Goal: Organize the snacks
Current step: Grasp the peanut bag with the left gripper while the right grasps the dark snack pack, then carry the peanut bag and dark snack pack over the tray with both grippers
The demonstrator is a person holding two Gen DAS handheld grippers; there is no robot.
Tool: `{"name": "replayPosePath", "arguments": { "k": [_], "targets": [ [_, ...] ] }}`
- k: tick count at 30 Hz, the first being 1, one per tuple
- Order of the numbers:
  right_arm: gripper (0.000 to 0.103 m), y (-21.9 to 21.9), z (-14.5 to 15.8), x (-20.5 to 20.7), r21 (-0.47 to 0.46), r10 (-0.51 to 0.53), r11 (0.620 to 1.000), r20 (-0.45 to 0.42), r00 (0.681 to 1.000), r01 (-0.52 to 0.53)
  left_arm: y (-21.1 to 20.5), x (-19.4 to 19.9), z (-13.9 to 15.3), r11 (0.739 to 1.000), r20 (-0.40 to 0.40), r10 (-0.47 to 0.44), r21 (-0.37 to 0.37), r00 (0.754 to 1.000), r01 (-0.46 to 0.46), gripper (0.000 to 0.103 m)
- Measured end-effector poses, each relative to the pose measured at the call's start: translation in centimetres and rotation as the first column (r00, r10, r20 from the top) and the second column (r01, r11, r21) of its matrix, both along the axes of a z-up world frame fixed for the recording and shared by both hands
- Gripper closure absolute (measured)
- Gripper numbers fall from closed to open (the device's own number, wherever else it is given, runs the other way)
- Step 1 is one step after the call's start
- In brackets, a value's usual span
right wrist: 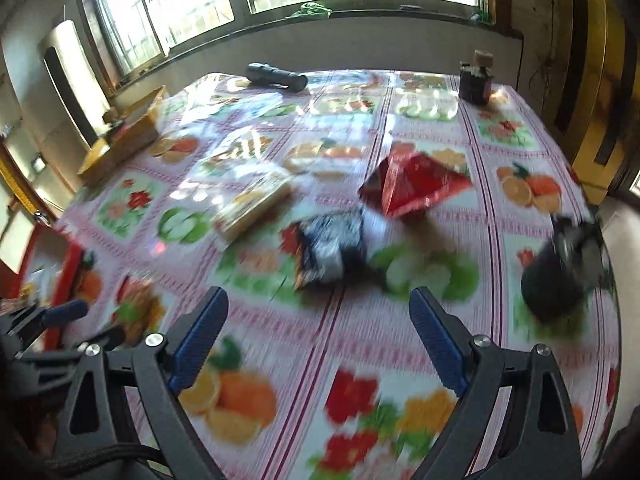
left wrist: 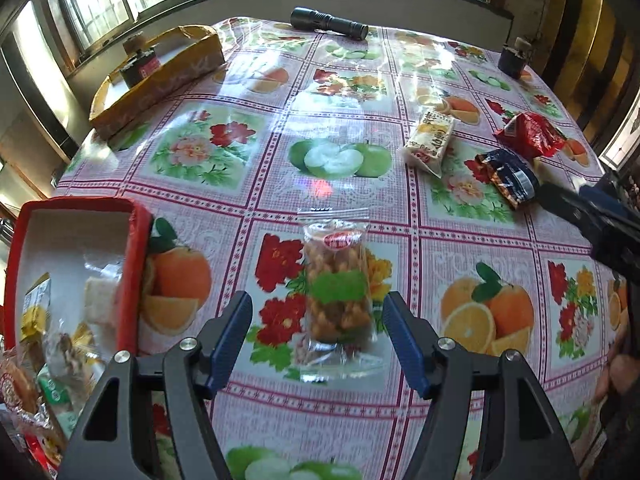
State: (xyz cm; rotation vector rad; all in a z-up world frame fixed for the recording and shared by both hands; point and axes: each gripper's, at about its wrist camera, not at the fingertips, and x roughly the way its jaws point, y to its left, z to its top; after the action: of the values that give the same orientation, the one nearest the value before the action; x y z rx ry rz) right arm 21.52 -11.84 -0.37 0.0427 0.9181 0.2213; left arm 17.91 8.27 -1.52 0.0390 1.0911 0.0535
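My left gripper (left wrist: 318, 312) is open, its jaws on either side of a clear snack pack (left wrist: 338, 280) of golden pieces that lies on the tablecloth. A red box (left wrist: 134, 256) with several snacks inside stands at the left. My right gripper (right wrist: 318, 308) is open and empty, just short of a dark blue snack pack (right wrist: 332, 252). Beyond lie a red pack (right wrist: 416, 184) and a yellow-white pack (right wrist: 256, 204). These three also show in the left wrist view: blue pack (left wrist: 510, 178), red pack (left wrist: 530, 134), yellow-white pack (left wrist: 430, 138). The right wrist view is blurred.
A black torch (left wrist: 328, 24) lies at the table's far edge. A yellow box (left wrist: 160, 80) holds a dark jar at the far left. Another dark jar (right wrist: 476, 80) stands far right. A dark round object (right wrist: 564, 272) sits near the right edge.
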Motion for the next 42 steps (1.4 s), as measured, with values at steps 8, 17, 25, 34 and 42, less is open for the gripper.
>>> {"name": "replayPosePath", "arguments": {
  "k": [8,17,25,34,42],
  "targets": [
    [0.02,0.9,-3.4,5.2,-0.067,0.014,0.998,-0.072,0.997,-0.019,0.0,1.6,-2.1,1.0,-0.041,0.008,0.002,0.999,-0.007,0.035],
    [0.051,2.9,-3.1,2.1,-0.148,0.096,0.984,-0.043,0.994,-0.102,-0.9,0.2,-2.2,0.999,-0.018,-0.035,0.003,0.999,0.035,0.069],
    [0.051,3.4,0.9,-5.7,-0.086,0.157,0.985,0.048,0.986,-0.153,-0.8,-4.9,0.0,0.998,0.039,-0.001,0.065,0.999,-0.002,0.069],
    [0.051,5.6,2.4,-10.3,-0.098,0.214,0.974,0.069,0.975,-0.206,2.3,-9.0,3.2,0.996,0.11,0.054,0.065,0.992,-0.061,0.069],
    [0.051,8.5,3.2,-11.5,-0.105,0.263,0.961,0.085,0.961,-0.254,5.5,-10.8,4.1,0.992,0.139,0.107,0.051,0.984,-0.115,0.069]
  ]
}}
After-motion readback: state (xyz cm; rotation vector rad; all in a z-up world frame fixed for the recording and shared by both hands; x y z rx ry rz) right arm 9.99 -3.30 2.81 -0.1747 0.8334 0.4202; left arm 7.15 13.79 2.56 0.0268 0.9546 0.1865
